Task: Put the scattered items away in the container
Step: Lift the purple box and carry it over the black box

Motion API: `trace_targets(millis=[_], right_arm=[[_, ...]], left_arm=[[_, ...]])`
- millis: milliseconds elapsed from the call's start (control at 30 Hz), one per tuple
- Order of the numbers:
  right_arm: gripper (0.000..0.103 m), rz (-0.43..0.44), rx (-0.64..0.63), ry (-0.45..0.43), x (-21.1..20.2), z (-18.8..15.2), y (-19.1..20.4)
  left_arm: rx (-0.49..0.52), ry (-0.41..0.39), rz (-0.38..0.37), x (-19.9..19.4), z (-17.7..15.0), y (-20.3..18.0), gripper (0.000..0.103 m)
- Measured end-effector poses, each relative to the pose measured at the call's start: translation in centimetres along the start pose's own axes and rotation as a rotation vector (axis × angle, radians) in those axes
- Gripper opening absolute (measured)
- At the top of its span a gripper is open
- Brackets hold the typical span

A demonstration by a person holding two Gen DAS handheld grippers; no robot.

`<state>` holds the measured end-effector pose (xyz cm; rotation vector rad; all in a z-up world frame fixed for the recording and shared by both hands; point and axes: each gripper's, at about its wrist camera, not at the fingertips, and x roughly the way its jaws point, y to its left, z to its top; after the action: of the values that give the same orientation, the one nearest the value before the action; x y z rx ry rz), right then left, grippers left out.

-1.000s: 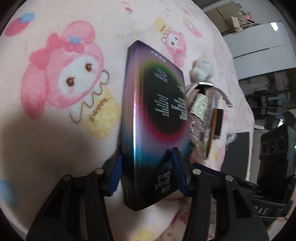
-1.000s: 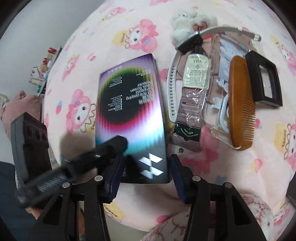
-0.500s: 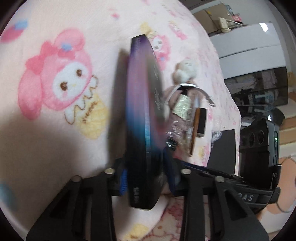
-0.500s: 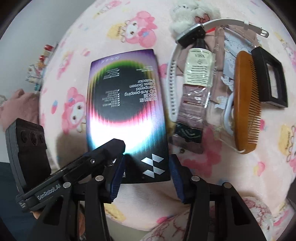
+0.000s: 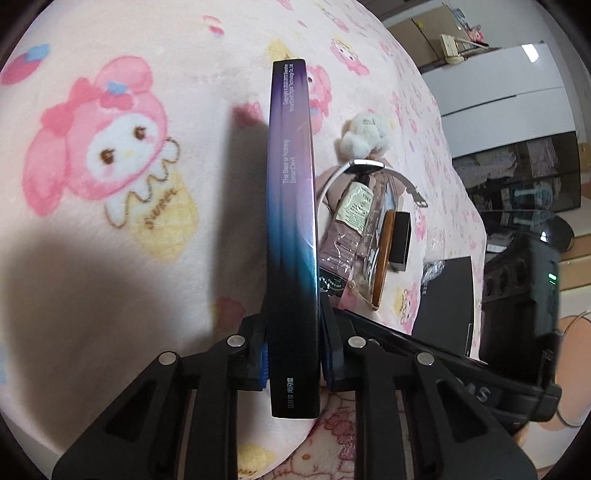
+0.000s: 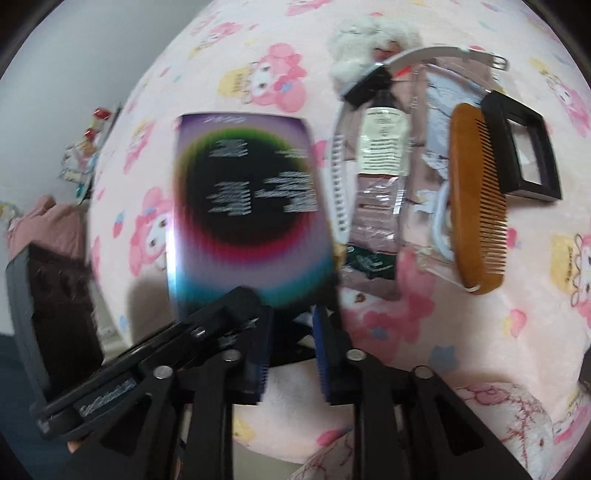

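Along the left claw: closing, blue pads pressed on both faces of a slim purple-to-teal box, gripped at its near end and stood on edge, reaching straight ahead above a pink cartoon blanket. Ahead and to the right of the pads, down on the blanket: a fluffy white toy farthest off, then a labelled tube in crinkled clear wrap, with a wooden comb just to its right. Along the right claw: narrow, set at the near end of the same box, here shown face-on and blurred; cannot tell through the blur whether anything is pinched. Left claw reaching in from the lower left to that same near end. Ahead and to the right: a white headband just beside the box, then the tube, the comb and a black frame touching the comb's far side; white toy farthest ahead.
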<state>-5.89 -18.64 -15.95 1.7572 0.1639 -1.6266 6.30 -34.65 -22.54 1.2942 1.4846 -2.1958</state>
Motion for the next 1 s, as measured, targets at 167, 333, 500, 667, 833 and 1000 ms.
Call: trace_targets(millis=[167,333,500,667,833,1000], right_arm=[[0.055,-0.101,0.032,0.023,1.0,1.2,0.1],[0.055,-0.074,0.025,0.011,1.6,2.1,0.5],[0.055,-0.055,0.027,0.030,2.3,2.5,0.7],[0.055,-0.051,0.028,0.046,2.9,2.9,1.1],[0.055,-0.018,0.041,0.051,3.4,3.5,1.3],[0.055,0.126,0.050,-0.002,2.1,3.5,1.2]], left_arm=[[0.029,-0.018,0.040,-0.8,0.2,0.0,0.019],[-0.003,0.001,0.010,-0.2,0.4,1.3,0.023],[-0.021,-0.015,0.018,0.0,0.4,2.0,0.030],[-0.014,-0.017,0.022,0.1,0.5,2.3,0.031],[0.010,-0.020,0.023,-0.4,0.4,1.9,0.025],[0.037,-0.032,-0.035,-2.5,0.6,0.2,0.017]])
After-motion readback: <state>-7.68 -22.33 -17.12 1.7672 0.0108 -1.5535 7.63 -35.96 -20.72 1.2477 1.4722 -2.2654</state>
